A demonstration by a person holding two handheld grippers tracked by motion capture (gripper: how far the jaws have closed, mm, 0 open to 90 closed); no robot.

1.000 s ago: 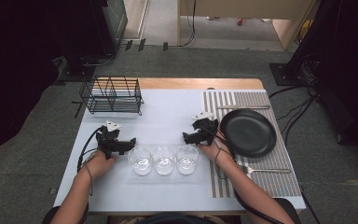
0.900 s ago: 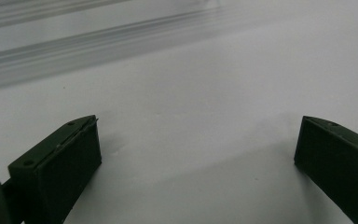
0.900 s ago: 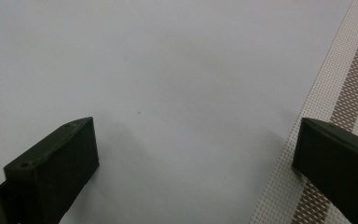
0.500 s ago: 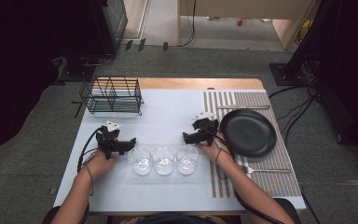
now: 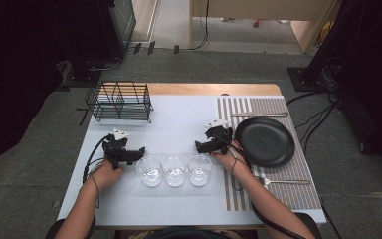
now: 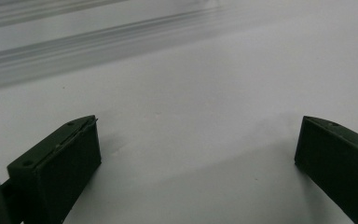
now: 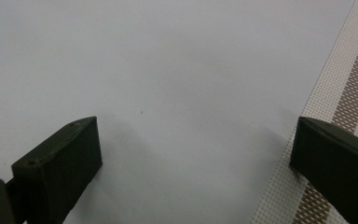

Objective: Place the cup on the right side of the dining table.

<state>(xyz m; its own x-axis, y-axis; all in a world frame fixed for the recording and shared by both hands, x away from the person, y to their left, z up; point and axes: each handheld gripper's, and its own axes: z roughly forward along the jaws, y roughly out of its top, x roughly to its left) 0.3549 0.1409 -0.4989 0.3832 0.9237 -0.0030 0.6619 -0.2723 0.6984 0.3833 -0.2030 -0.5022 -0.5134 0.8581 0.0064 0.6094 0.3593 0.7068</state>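
High view: my left tool [image 5: 138,151] and right tool [image 5: 199,145], both agape and empty (right just narrowing), flank three glasses [image 5: 174,170], ready to pick.

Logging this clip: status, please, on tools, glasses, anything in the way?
Left tool open, empty. Right tool open, empty, jaws just closing slightly. Three glasses in a row between them, untouched. Nothing in the way.

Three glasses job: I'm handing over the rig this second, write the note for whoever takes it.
Left tool: open, nothing between its jaws, beside the left glass.
Right tool: open and empty, jaws just closing slightly, above the right glass.
Middle glass stands between them; all three upright in a row at the table's near edge. Wire rack sits far left.
Done: nothing moved yet.
Left: probably all three glasses.
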